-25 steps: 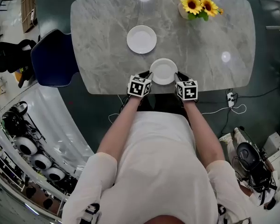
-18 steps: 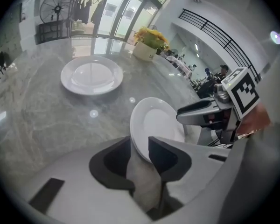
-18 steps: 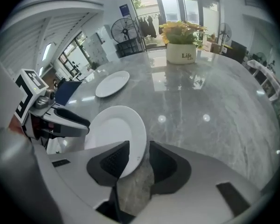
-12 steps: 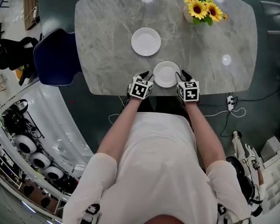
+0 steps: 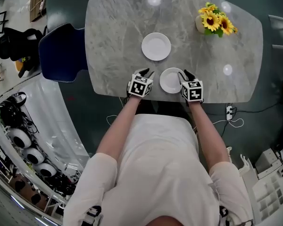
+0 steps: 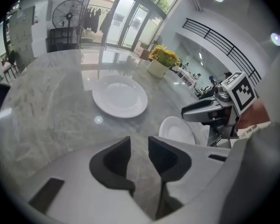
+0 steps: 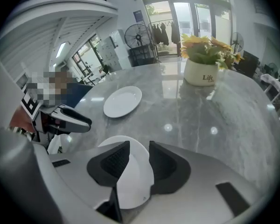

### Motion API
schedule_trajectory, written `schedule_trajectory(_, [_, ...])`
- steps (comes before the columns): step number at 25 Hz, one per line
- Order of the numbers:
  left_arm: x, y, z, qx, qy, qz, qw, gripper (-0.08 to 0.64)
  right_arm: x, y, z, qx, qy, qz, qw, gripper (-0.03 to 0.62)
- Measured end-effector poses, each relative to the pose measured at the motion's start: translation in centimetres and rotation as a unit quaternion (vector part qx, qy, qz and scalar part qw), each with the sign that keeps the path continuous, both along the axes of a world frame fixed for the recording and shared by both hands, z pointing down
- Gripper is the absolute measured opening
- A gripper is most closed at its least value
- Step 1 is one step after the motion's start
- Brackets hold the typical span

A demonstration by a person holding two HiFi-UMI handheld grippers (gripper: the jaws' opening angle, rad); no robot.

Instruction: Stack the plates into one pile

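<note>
Two white plates lie apart on the grey marble table [image 5: 113, 27]. The larger plate [image 5: 156, 46] [image 6: 120, 96] [image 7: 122, 101] sits near the middle. The smaller plate [image 5: 171, 80] [image 6: 177, 130] [image 7: 133, 181] rests flat near the front edge. My right gripper [image 5: 184, 74] [image 7: 139, 149] stands open at the small plate's right rim, which lies between its jaws without being pinched. My left gripper [image 5: 145, 73] [image 6: 139, 146] is open and empty, a short way left of that plate, with only bare tabletop between its jaws.
A white vase of sunflowers [image 5: 213, 21] [image 7: 203, 64] stands at the table's far right. A blue chair [image 5: 61, 53] is at the table's left side. The table's front edge runs just under both grippers. Cables and a power strip [image 5: 228, 112] lie on the floor to the right.
Both grippers were shut on the small plate's opposite rims. Now both have opened; the plate stays on the table, and the left gripper has drawn away to its left.
</note>
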State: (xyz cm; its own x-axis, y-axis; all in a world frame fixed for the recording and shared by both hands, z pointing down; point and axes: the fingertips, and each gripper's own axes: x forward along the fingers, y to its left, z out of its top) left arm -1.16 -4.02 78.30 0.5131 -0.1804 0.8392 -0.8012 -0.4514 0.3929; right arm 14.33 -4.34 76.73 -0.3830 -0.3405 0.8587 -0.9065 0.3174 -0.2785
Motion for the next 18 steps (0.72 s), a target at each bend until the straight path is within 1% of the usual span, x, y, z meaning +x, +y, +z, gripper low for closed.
schedule_trajectory(4, [-0.9,-1.6,-0.2,0.012,0.003,-0.008,0.9999,0.124,-1.4,-1.8,-0.3,0.001,-0.019,-0.011,1.000,0.146])
schedule_trajectory(9, [-2.2,-4.0,-0.6,0.022,0.019,-0.034,0.9990,0.124,-3.4,-4.2,-0.6,-0.017,-0.079,0.019,0.997,0.138])
schedule_trajectory(13, [-3.2,-5.9,-0.7,0.027,0.025,-0.050,0.9981,0.124,-4.6,-6.1,-0.6,-0.014,-0.087,0.012,0.996,0.139])
schedule_trajectory(16, [-3.6,-7.4,-0.8,0.031,0.030,-0.058,0.9974,0.124,-4.9,-7.3,-0.6,-0.015,-0.096,0.016,0.995,0.138])
schedule_trajectory(18, [-3.9,-8.5,-0.9,0.032,0.039,-0.068,0.9964,0.124,-5.0,-7.9,-0.5,-0.019,-0.108,0.022,0.994,0.138])
